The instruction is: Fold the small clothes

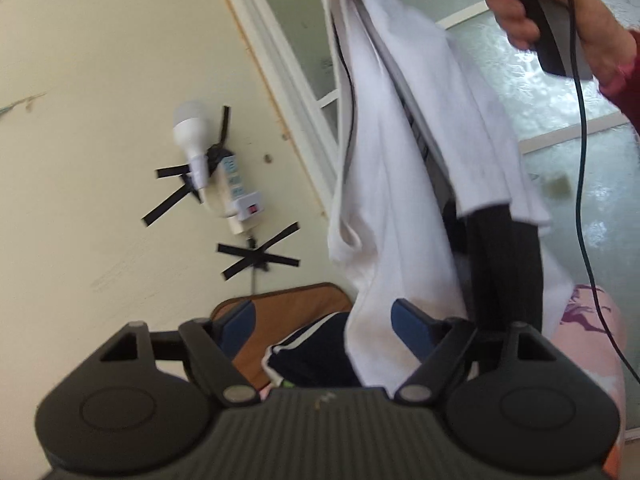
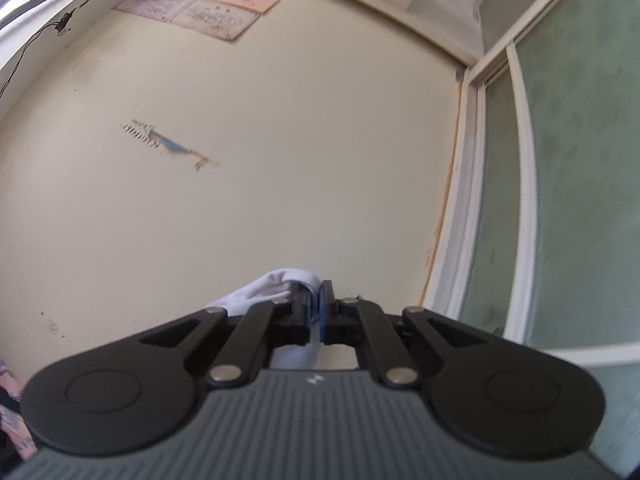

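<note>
Two grippers show. The right gripper (image 2: 316, 312) is pinched tight on the top of a white cloth (image 1: 384, 168), which hangs down in front of the window (image 1: 560, 92). The left gripper (image 1: 324, 320) has its fingers wide apart, with the cloth's bottom edge between them. A dark garment (image 1: 316, 356) lies under the cloth.

white garment (image 1: 404, 168) with black band, navy cloth (image 1: 316, 356) with white stripes, pink floral fabric (image 1: 588, 332), cream wall (image 2: 280, 140)
</note>
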